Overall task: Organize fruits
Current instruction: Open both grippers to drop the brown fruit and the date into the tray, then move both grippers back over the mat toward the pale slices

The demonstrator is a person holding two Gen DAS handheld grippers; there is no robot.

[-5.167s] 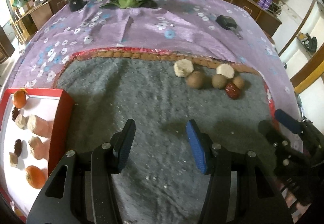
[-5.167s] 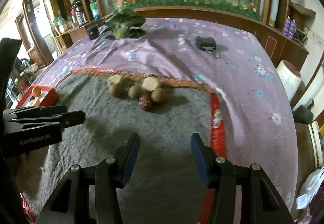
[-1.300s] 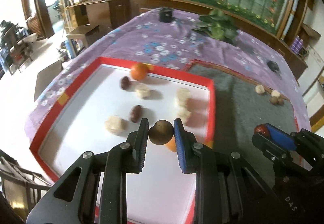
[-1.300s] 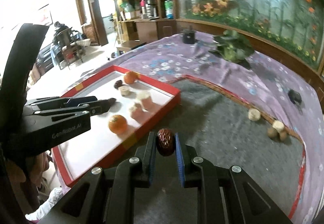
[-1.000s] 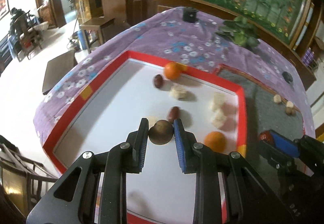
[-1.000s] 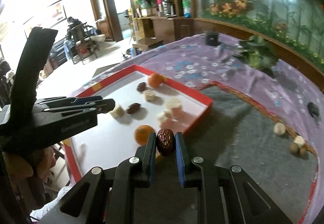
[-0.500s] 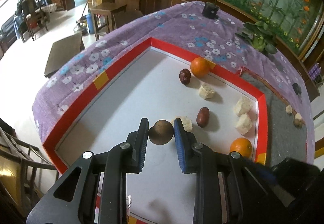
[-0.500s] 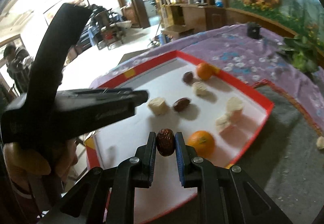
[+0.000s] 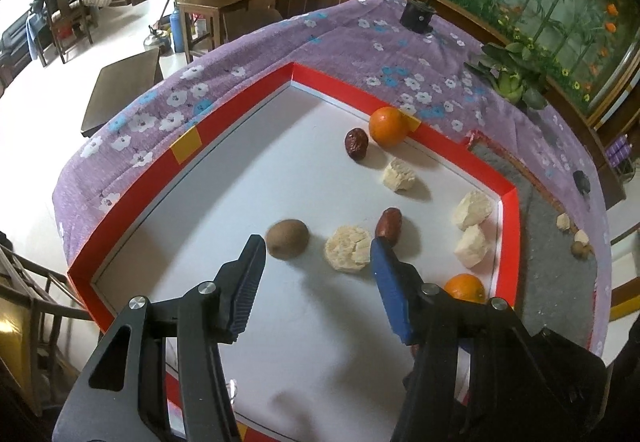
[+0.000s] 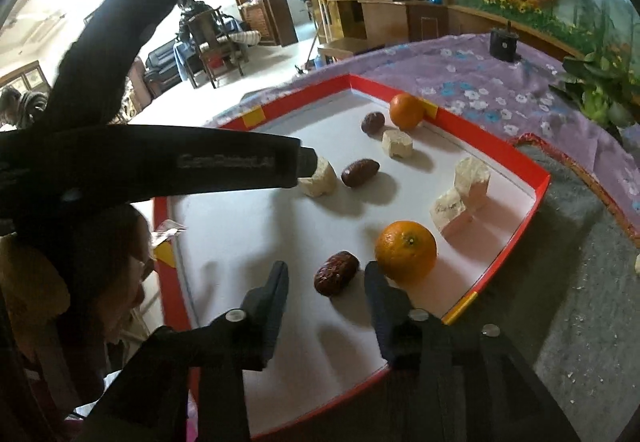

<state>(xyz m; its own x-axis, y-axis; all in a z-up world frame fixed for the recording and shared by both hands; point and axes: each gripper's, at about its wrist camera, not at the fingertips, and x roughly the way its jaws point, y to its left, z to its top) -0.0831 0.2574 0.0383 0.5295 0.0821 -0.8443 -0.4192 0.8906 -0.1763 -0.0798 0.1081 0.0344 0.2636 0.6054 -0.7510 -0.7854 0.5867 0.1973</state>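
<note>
A red-rimmed tray (image 9: 132,202) with a white floor fills both views. In the left wrist view a round brown fruit (image 9: 287,238) lies on the tray floor beside the left finger of my left gripper (image 9: 316,246), whose jaws are opening and do not touch it. In the right wrist view a wrinkled red date (image 10: 335,272) lies on the tray (image 10: 512,242) between the fingers of my right gripper (image 10: 326,274). Its jaws are opening too, clear of the date. An orange (image 10: 405,251) sits just right of it.
Also in the tray are another orange (image 9: 386,126), two red dates (image 9: 356,144), and several pale chunks (image 9: 347,248). A few small fruits (image 9: 580,238) lie on the grey mat (image 9: 560,282) to the right. A purple flowered cloth (image 9: 240,82) surrounds both. The table edge is at the left.
Both grippers sank toward the tray floor and let go. The brown fruit left the left jaws and the red date left the right jaws; both now rest on the tray.
</note>
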